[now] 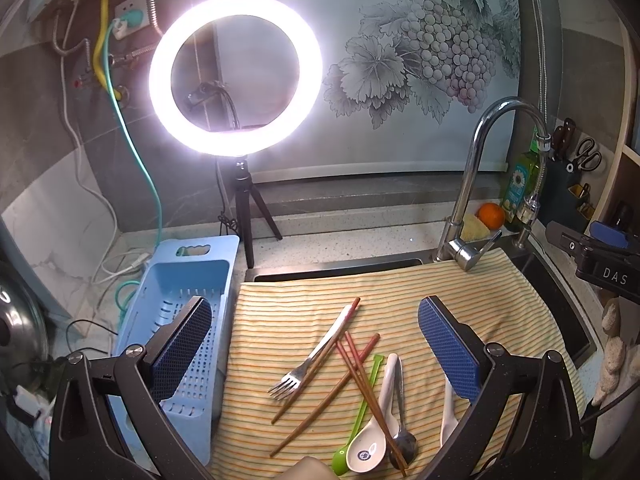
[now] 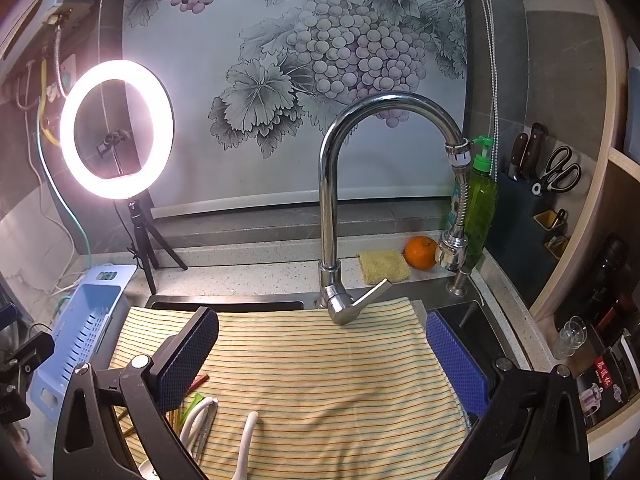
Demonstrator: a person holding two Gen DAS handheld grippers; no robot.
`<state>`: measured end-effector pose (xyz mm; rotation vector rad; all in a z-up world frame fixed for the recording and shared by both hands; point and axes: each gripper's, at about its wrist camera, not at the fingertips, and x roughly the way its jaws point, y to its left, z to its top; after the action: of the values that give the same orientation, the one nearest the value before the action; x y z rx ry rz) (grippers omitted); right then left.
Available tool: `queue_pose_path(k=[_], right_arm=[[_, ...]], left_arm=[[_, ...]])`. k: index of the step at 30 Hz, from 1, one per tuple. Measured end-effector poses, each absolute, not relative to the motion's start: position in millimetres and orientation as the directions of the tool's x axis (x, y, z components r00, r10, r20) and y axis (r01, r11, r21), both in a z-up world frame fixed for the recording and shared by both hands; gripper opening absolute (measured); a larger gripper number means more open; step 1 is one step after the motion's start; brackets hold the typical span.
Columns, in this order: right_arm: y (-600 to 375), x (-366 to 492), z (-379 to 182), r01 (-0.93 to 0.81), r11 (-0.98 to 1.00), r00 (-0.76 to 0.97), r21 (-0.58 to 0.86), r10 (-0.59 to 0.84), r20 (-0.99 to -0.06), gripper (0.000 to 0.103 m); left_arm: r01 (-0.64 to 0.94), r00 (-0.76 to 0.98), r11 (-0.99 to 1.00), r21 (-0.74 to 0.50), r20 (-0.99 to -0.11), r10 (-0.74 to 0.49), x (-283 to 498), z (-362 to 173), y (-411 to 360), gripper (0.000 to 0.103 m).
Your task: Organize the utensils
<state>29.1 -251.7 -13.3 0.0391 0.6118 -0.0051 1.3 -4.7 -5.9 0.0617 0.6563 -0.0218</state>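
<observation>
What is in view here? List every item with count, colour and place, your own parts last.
Striped cloth: one, yellow with orange lines, over the sink.
Chopsticks: four, brown, crossed on the cloth.
Fork: one, steel with white handle, left of the pile.
White spoons: two, one in the pile, one further right.
Green spoon: one, beside the white one.
Metal spoon: one, steel, in the pile.
Drainer basket: one, light blue, left of the cloth.
Ring light: one, lit, on a black tripod.
Faucet: one, chrome, behind the cloth.
Orange, sponge, green bottle: one each, back ledge.
Left gripper: open, above the utensils.
Right gripper: open, above bare cloth.
</observation>
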Motion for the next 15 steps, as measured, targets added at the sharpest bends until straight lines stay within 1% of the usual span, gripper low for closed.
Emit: queue_pose_path(k=[15], right_arm=[[-255.1,30.0,-14.1,0.018,0.999,0.814,0.042,0.01,-0.58,0.102]], left_arm=[[0.05,0.788,0.997,0.054,-0.616,-0.006,1.7,-7.5,-9.6,0.102]])
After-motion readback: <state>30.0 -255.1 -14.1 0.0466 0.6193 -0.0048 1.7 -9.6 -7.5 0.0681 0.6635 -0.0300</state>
